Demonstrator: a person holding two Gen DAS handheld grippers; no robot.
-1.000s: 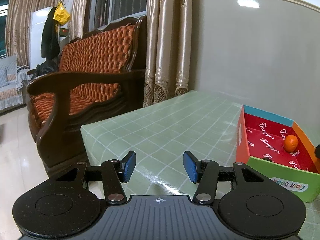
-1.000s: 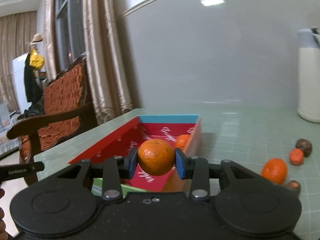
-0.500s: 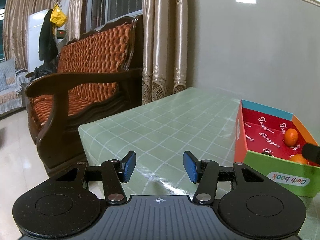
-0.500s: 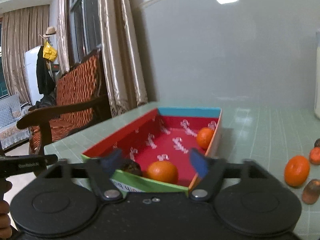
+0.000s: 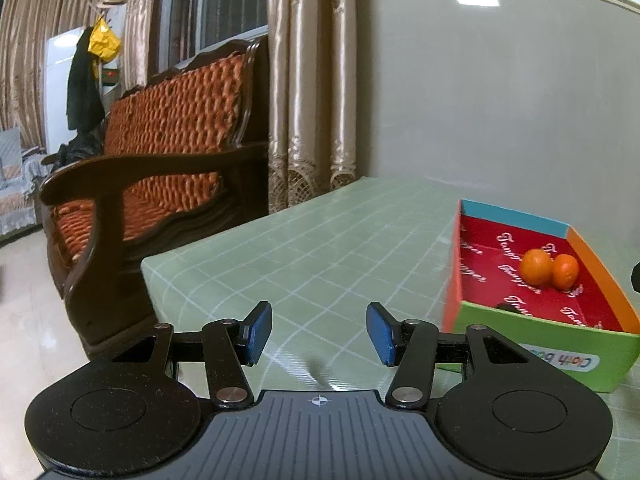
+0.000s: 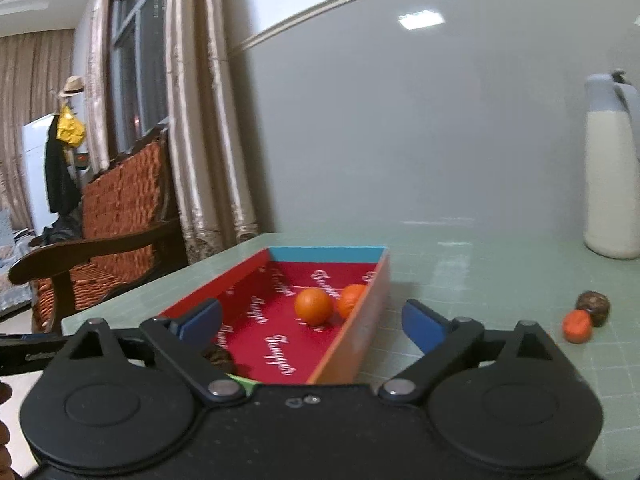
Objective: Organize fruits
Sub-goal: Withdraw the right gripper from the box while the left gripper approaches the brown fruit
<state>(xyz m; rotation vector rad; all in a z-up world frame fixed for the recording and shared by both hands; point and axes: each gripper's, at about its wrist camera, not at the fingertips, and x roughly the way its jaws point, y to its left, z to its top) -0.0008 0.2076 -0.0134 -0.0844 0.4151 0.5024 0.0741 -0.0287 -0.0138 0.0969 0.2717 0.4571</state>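
Two glossy oranges (image 6: 314,306) touching by the box's (image 6: 362,332) orange wall, my right tongs (image 6: 312,320) just spread wide and empty above, my left tongs (image 5: 318,334) half-open over bare table (image 5: 320,248).

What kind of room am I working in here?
Most likely a home living room: a wooden sofa with orange cushions, long curtains by a window, and a coat rack with a hat beside the green-covered table.

Ahead: plain grey wall (image 5: 500,100) with pale moulding, reflecting a ceiling light. Left: dark carved wooden sofa (image 5: 160,168) with orange cushions, shiny beige curtains (image 5: 312,92), window (image 6: 140,64), glossy tiled floor (image 5: 28,328).
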